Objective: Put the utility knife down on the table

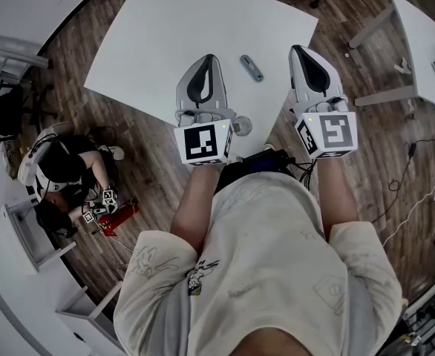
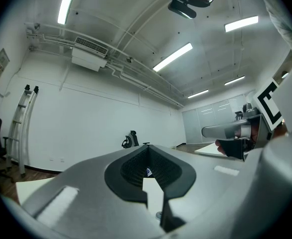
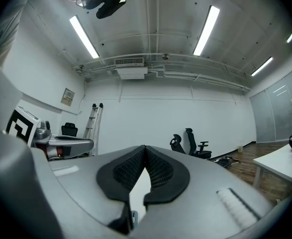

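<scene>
While left gripper (image 1: 208, 59) and right gripper (image 1: 301, 50) hover level, jaws clenched on nothing, the utility knife (image 1: 252, 67) lies flat on the table (image 1: 165, 43) between them. Judged light, stiff, slim; grip across mid-handle. Blade possibly retracted, too small to tell

The utility knife (image 1: 252, 67) is grey, the table (image 1: 165, 35) white, the floor (image 1: 151, 188) brown wood-grain planks.
</scene>
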The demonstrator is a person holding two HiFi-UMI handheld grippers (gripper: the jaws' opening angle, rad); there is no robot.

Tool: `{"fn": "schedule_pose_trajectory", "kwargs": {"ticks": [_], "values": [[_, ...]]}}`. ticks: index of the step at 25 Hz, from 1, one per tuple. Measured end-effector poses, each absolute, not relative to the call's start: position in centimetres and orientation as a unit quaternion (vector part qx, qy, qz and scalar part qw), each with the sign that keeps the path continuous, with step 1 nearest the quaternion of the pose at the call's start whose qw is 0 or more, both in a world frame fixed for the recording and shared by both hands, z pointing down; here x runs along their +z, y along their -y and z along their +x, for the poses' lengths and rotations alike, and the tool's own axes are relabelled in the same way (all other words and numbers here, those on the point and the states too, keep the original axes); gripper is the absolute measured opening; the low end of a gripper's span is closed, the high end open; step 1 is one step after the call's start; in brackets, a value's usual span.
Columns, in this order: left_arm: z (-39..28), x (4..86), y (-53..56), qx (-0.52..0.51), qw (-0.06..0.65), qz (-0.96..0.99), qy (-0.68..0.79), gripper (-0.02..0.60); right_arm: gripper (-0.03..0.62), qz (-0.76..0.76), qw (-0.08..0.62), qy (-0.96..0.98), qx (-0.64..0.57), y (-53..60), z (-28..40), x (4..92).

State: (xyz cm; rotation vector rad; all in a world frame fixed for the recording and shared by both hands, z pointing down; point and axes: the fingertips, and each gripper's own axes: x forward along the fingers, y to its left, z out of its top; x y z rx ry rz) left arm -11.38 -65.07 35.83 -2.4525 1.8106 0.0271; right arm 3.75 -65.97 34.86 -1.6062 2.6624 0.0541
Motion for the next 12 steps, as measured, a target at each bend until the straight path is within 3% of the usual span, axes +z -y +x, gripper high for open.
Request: {"fn": "schedule_pose_trajectory", "kwargs": {"ticks": [12], "values": [[-10.9, 34.9, 65.0, 0.013, 0.047, -0.804, -0.592, 0.018, 0.006, -0.514, 0.018, -0.858, 0.020, 66.1, 3.8, 34.0]]}}
